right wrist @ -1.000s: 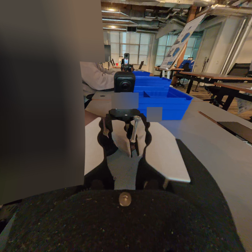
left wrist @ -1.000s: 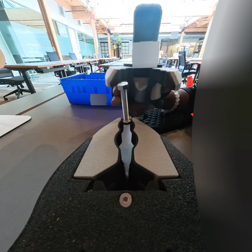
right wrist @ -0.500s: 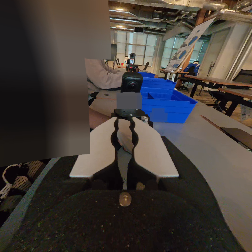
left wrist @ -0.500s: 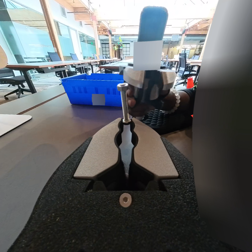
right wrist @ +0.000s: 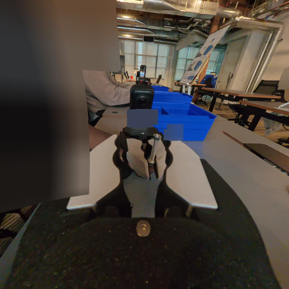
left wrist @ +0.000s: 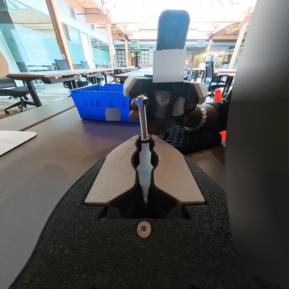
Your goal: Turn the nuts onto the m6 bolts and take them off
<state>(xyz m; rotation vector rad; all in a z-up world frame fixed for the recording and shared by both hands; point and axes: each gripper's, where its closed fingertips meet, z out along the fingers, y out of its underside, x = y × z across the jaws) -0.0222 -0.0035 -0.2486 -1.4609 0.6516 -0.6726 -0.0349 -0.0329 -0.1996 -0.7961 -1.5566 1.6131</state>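
the left gripper (left wrist: pixel 145 138) is clenched on the nut (left wrist: pixel 145 139) at the foot of an upright bolt (left wrist: pixel 143 118), above the table (left wrist: pixel 46 156). the right gripper (right wrist: pixel 143 145) stands released, its fingers apart on both sides of the bolt.

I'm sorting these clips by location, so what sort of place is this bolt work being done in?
Most likely an open-plan office or lab workspace: long rows of desks with black office chairs, exposed ceiling ducts, and blue parts bins on the worktable.
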